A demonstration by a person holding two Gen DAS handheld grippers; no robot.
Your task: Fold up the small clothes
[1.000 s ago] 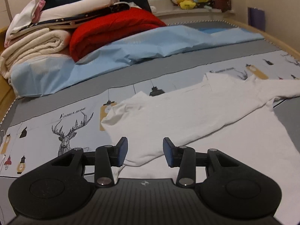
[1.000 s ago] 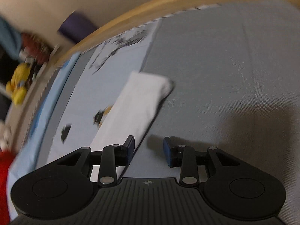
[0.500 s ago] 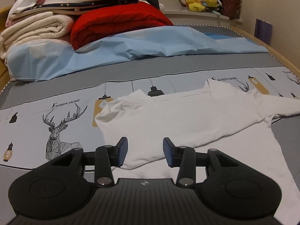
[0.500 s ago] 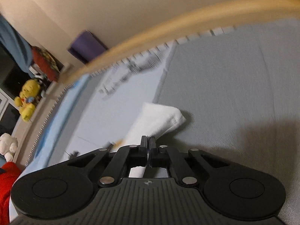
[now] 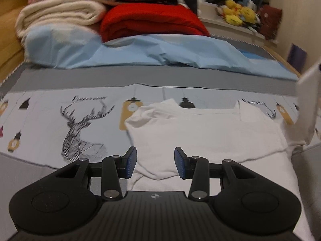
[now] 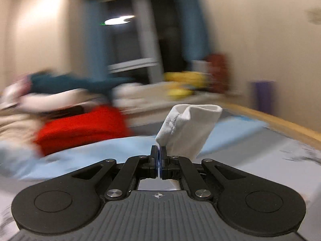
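The white shirt (image 5: pixel 210 136) lies spread on the bed (image 5: pixel 60 108) over the deer-print sheet, and the right gripper (image 6: pixel 158 154) is pinched shut on its sleeve cuff (image 6: pixel 188 128), lifted clear of the bed. The left gripper (image 5: pixel 155 164) hovers over the shirt's near left part with jaws apart, holding nothing. To fold well, I'd say the right should carry the sleeve straight across the body and lay it flat before letting go, while the left pins the body so it cannot drag or bunch.
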